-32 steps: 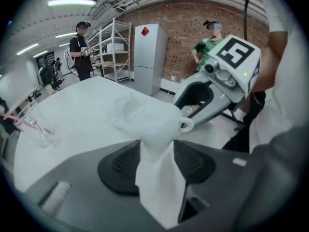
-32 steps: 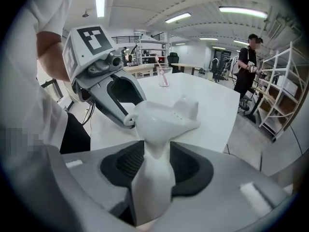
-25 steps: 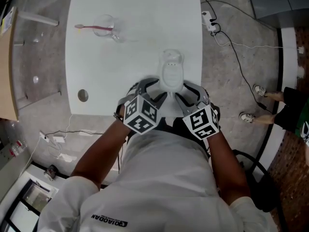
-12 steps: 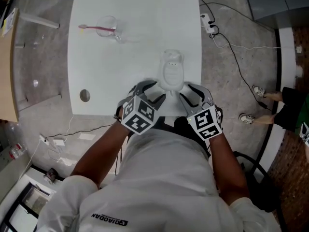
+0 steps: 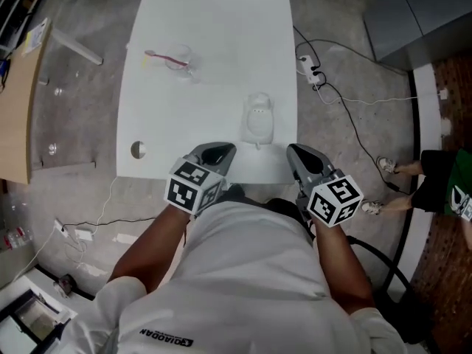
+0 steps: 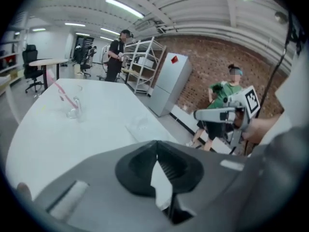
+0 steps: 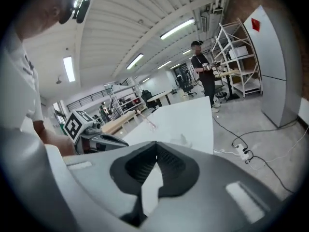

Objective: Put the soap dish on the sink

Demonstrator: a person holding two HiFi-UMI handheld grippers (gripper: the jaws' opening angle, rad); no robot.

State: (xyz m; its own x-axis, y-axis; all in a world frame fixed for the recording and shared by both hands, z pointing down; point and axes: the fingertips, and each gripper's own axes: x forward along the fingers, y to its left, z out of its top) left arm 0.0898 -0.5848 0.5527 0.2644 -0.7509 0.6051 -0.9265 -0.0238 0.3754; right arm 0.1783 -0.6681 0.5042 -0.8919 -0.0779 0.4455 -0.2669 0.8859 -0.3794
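The translucent white soap dish (image 5: pixel 259 119) lies on the white table (image 5: pixel 214 28) near its front edge, with nothing holding it. My left gripper (image 5: pixel 220 150) is at the table's front edge, left of and short of the dish. My right gripper (image 5: pixel 299 152) is at the front right corner, off to the dish's right. Both sets of jaws have just been closing and now stand shut with nothing between them. In the left gripper view the shut jaws point over the table toward the faint dish (image 6: pixel 140 126). In the right gripper view the dish (image 7: pixel 185 140) shows just beyond the shut jaws.
A clear glass with a pink toothbrush (image 5: pixel 177 59) stands at the table's far left. A round hole (image 5: pixel 138 150) sits in the table's front left. A power strip with cables (image 5: pixel 306 66) lies on the floor at right. A person's legs (image 5: pixel 413 177) stand at far right, and a wooden desk (image 5: pixel 18 102) at left.
Both grippers have let go of the soap dish's sides, drawn back toward me and apart, and their jaws have shut. The dish stays on the table.
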